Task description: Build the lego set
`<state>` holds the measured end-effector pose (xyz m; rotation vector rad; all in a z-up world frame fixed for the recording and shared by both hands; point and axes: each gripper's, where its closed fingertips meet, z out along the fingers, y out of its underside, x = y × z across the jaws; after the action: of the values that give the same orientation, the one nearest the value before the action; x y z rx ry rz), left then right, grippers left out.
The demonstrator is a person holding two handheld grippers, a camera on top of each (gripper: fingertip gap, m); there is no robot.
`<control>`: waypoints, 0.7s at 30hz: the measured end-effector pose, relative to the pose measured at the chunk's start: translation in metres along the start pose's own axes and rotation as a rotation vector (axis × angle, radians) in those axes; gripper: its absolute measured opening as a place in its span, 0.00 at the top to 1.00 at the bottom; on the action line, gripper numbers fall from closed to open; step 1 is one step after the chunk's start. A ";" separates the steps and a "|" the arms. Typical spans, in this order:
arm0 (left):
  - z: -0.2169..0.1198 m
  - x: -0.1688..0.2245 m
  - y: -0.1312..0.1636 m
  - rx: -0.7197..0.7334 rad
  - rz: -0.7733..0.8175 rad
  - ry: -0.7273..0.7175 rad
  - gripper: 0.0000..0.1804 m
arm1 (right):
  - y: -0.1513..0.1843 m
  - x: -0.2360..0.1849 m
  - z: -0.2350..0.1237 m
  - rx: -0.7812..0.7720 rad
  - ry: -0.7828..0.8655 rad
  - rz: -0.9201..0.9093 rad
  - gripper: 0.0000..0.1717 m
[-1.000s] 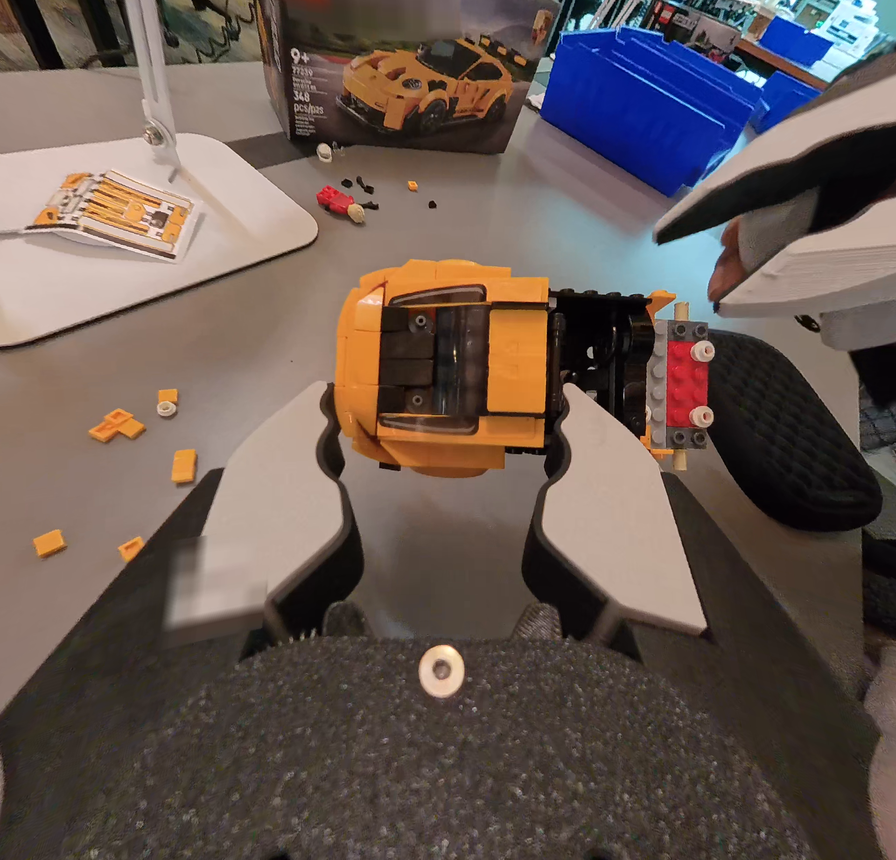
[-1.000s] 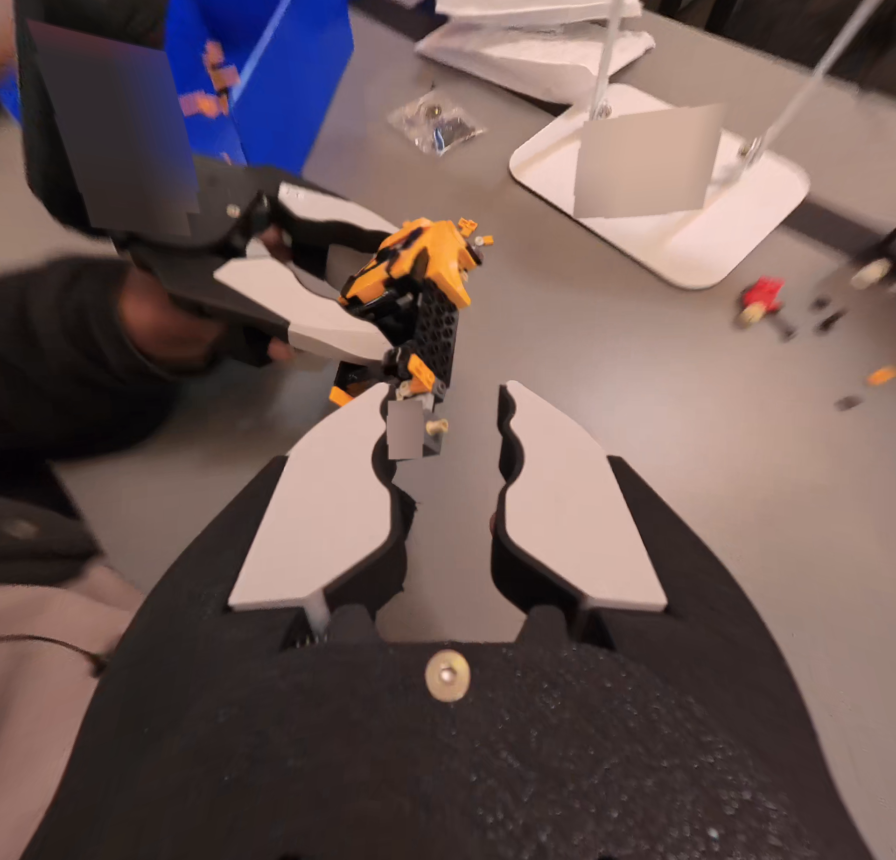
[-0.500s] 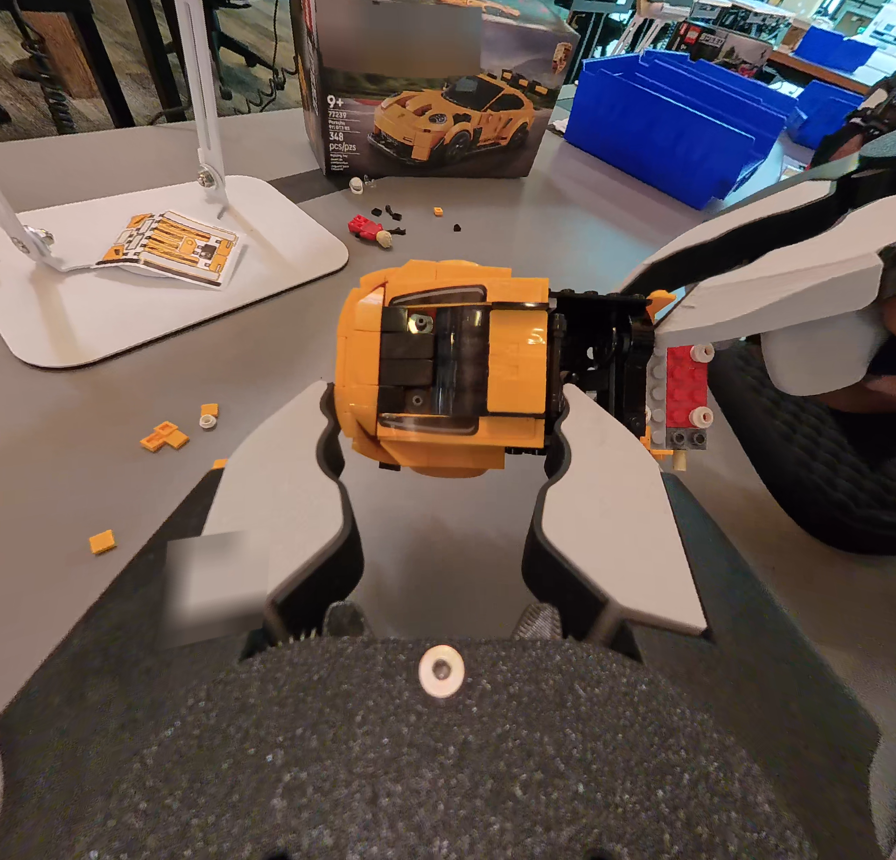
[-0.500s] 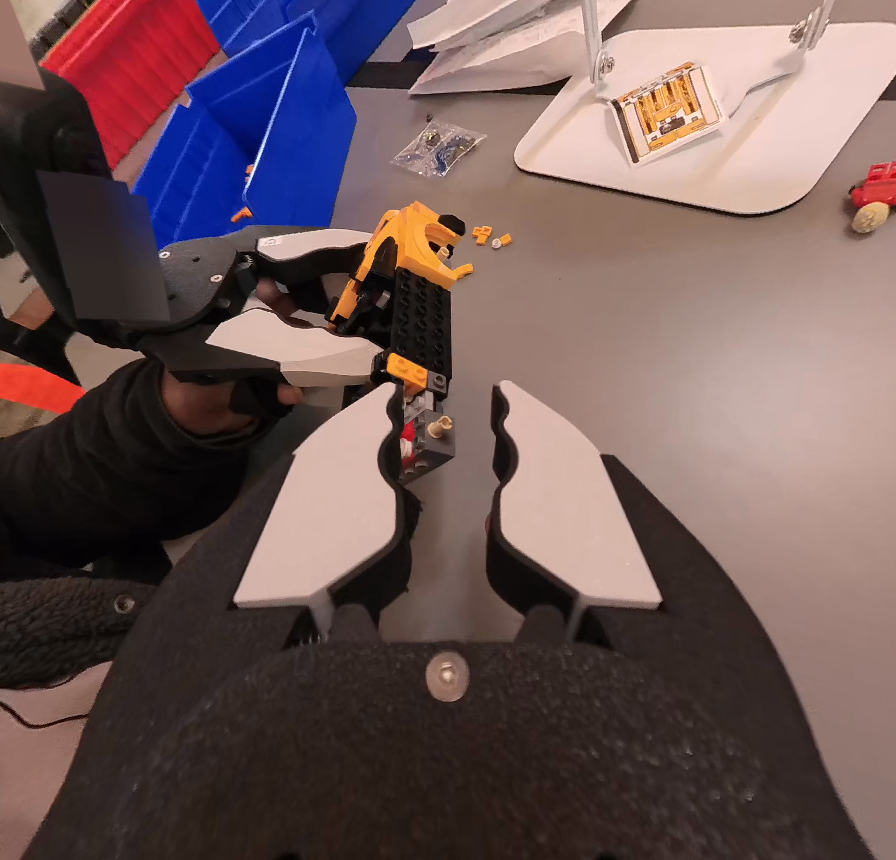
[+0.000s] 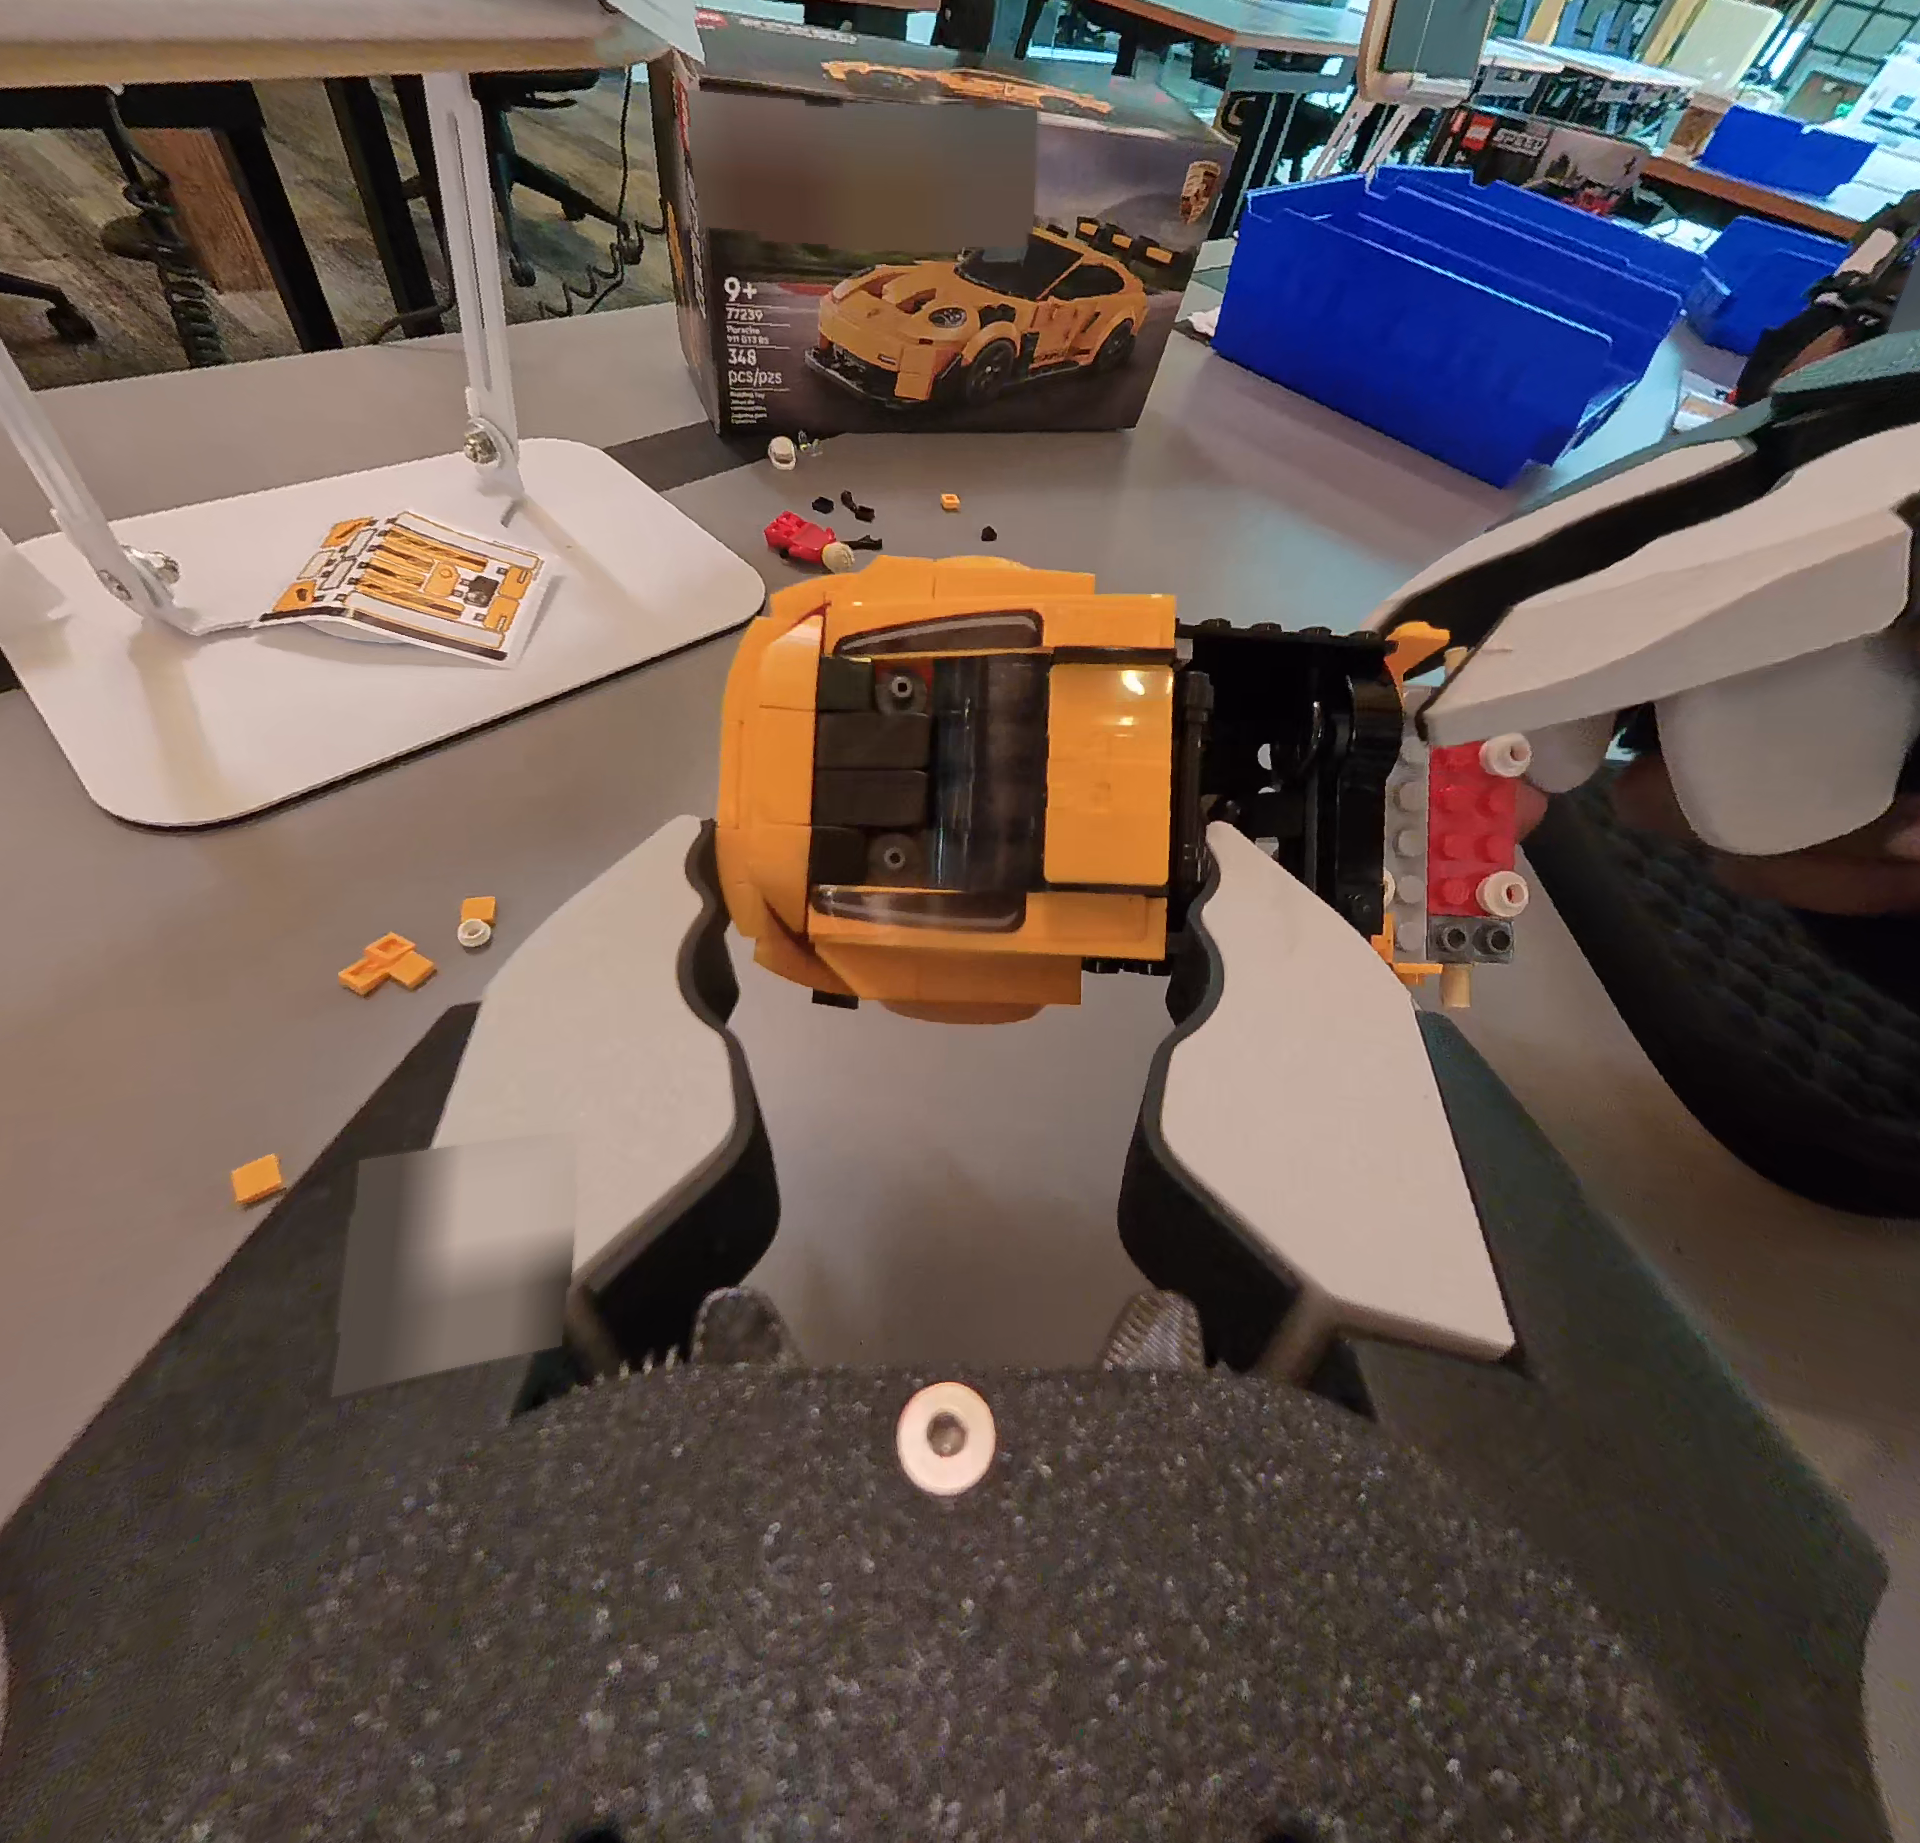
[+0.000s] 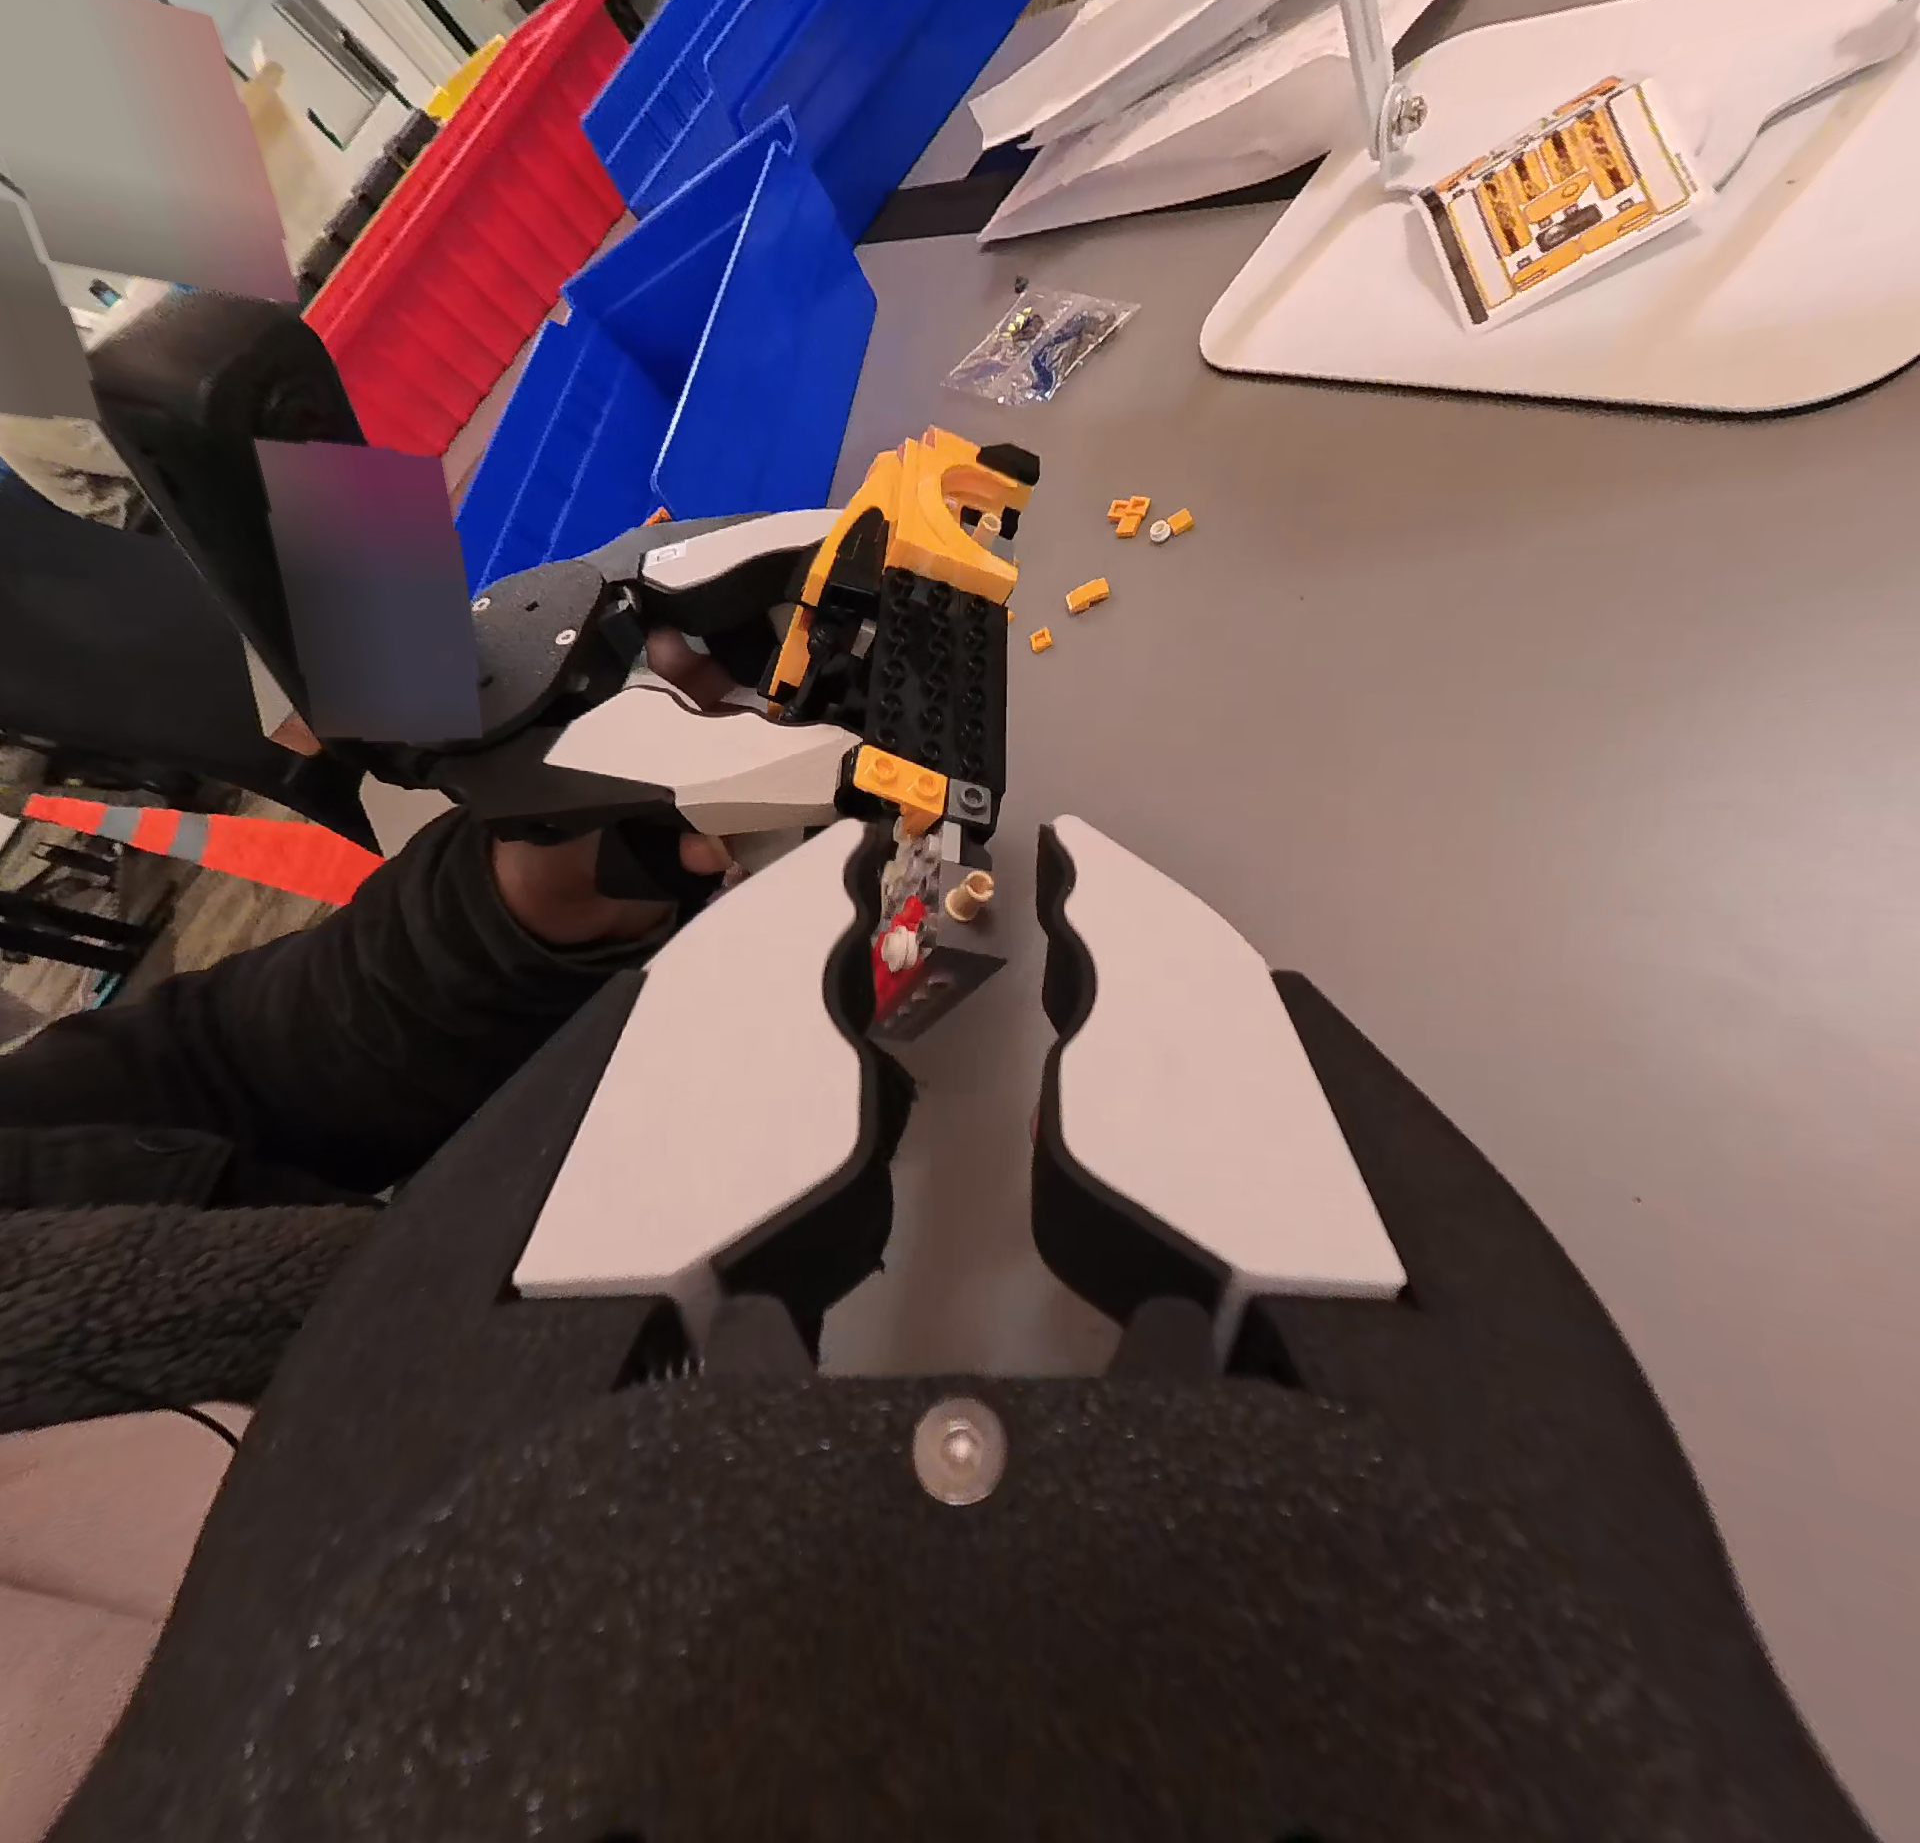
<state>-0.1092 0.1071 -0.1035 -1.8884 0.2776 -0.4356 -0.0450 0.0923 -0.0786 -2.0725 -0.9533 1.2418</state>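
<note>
My left gripper (image 5: 956, 858) is shut on an orange and black brick car (image 5: 987, 754) and holds it above the grey table (image 5: 1039, 1170), with a pad pressed on each side of the body. The car also shows in the right wrist view (image 6: 925, 650), held by the left gripper (image 6: 821, 650). My right gripper (image 6: 951, 848) is open around the car's red and grey end block (image 6: 914, 952). Its left finger (image 6: 727, 1014) lies against the block, and a gap shows at the right finger. The right gripper (image 5: 1455, 671) reaches the same end (image 5: 1470, 827) in the left wrist view.
A car set box (image 5: 935, 266) and blue bins (image 5: 1434, 318) stand at the back. A white stand base (image 5: 312, 671) bears a sticker sheet (image 5: 416, 588). Loose orange pieces (image 5: 384, 962) and a small red piece (image 5: 795, 536) lie on the table. A black padded object (image 5: 1714, 1014) lies at the right. My left gripper's tips are some 25 cm from the small red piece (image 5: 795, 536).
My right gripper has come in around the car's red and grey end and its jaws have narrowed. My left gripper has kept its hold on the car and tilted upward.
</note>
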 end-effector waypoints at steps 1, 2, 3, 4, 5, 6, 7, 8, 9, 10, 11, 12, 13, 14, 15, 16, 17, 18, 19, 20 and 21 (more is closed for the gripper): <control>0.000 0.000 0.000 0.001 0.002 -0.001 0.54 | -0.001 0.000 0.000 0.002 -0.001 0.003 0.83; 0.000 0.000 0.000 0.003 0.003 -0.001 0.54 | -0.001 0.000 0.000 0.000 -0.002 0.003 0.83; 0.000 0.000 -0.001 0.004 0.004 -0.002 0.54 | 0.000 -0.001 0.000 -0.003 -0.005 0.004 0.83; 0.000 0.000 -0.001 0.006 0.006 -0.004 0.54 | 0.000 -0.001 0.001 -0.007 -0.007 0.006 0.83; -0.001 0.000 -0.002 0.009 0.007 -0.005 0.54 | 0.000 0.000 0.001 -0.007 -0.006 0.006 0.83; -0.001 0.000 -0.002 0.013 0.010 -0.006 0.54 | -0.001 0.000 0.001 -0.001 -0.007 0.008 0.83; -0.001 0.000 -0.003 0.016 0.015 -0.008 0.54 | -0.002 0.000 0.001 0.003 -0.011 0.013 0.83; -0.002 0.000 -0.004 0.019 0.020 -0.011 0.54 | -0.003 -0.001 0.001 0.008 -0.020 0.020 0.83; -0.002 0.001 -0.004 0.023 0.025 -0.012 0.54 | -0.003 -0.002 0.001 0.011 -0.028 0.026 0.83; -0.002 0.001 -0.005 0.029 0.028 -0.014 0.54 | -0.003 -0.002 0.001 0.013 -0.030 0.028 0.83; -0.003 0.001 -0.007 0.036 0.032 -0.016 0.54 | -0.003 -0.002 0.001 0.013 -0.027 0.026 0.83; -0.004 0.001 -0.008 0.042 0.034 -0.018 0.54 | -0.004 -0.002 0.002 0.017 -0.025 0.025 0.84; -0.004 0.001 -0.008 0.044 0.036 -0.020 0.54 | -0.005 -0.002 0.001 0.024 -0.028 0.027 0.85; -0.004 0.000 -0.009 0.047 0.038 -0.022 0.54 | -0.006 -0.003 0.001 0.030 -0.032 0.026 0.86; -0.004 0.001 -0.009 0.047 0.041 -0.021 0.54 | -0.007 -0.005 0.001 0.036 -0.036 0.024 0.87; -0.004 0.001 -0.009 0.048 0.045 -0.020 0.54 | -0.008 -0.006 0.001 0.048 -0.039 0.022 0.88; -0.005 0.002 -0.010 0.053 0.049 -0.023 0.54 | -0.009 -0.007 0.001 0.053 -0.044 0.024 0.89; -0.005 0.002 -0.011 0.058 0.051 -0.026 0.54 | -0.009 -0.007 0.001 0.053 -0.048 0.024 0.88; -0.005 0.002 -0.011 0.061 0.051 -0.027 0.54 | -0.009 -0.008 0.001 0.050 -0.050 0.021 0.88; -0.006 0.002 -0.012 0.063 0.049 -0.026 0.54 | -0.008 -0.008 0.001 0.051 -0.048 0.017 0.88; -0.006 0.002 -0.012 0.064 0.047 -0.025 0.54 | -0.008 -0.009 0.001 0.050 -0.047 0.014 0.88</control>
<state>-0.1103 0.1057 -0.0904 -1.8199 0.2879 -0.3844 -0.0512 0.0903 -0.0692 -2.0234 -0.9208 1.3139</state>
